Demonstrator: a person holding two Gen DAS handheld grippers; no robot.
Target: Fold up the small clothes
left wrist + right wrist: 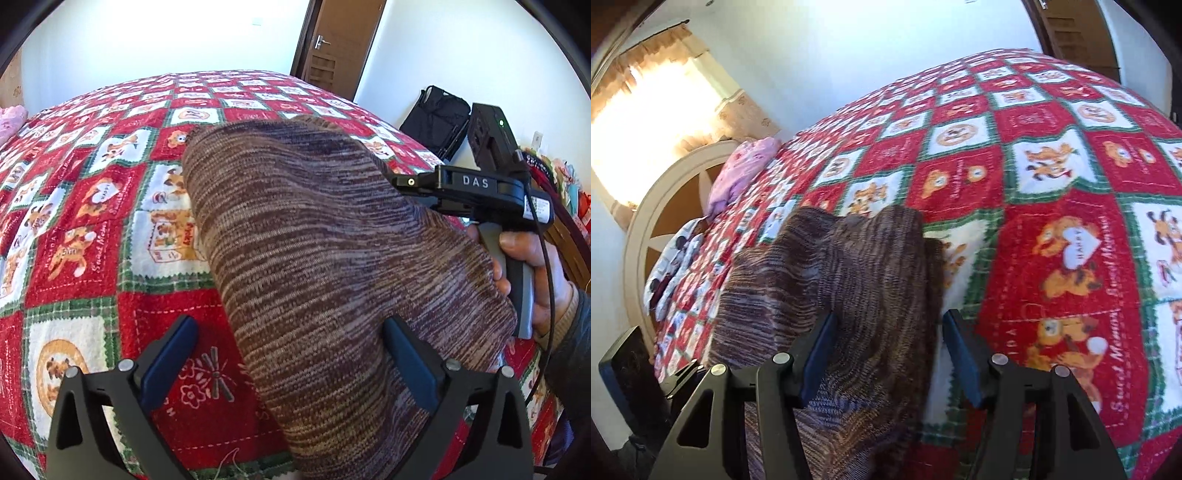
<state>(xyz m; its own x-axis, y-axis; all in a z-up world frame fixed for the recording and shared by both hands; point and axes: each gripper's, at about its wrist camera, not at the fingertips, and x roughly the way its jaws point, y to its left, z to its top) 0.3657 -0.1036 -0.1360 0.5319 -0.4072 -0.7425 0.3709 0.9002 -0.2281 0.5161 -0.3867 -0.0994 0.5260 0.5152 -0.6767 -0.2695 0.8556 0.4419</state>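
Brown striped knit garment (332,236) on bed

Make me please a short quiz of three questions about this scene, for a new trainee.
1. True or false: the brown knit garment lies on a red patchwork quilt.
2. Which jaws stand wider apart: those of the left gripper or of the right gripper?
3. What lies at the far end of the bed, by the headboard? A) a pink garment B) a green towel C) a pair of shoes

Key:
1. True.
2. Left gripper; both stand open with knit fabric between the fingers, neither pressing on it.
3. A.
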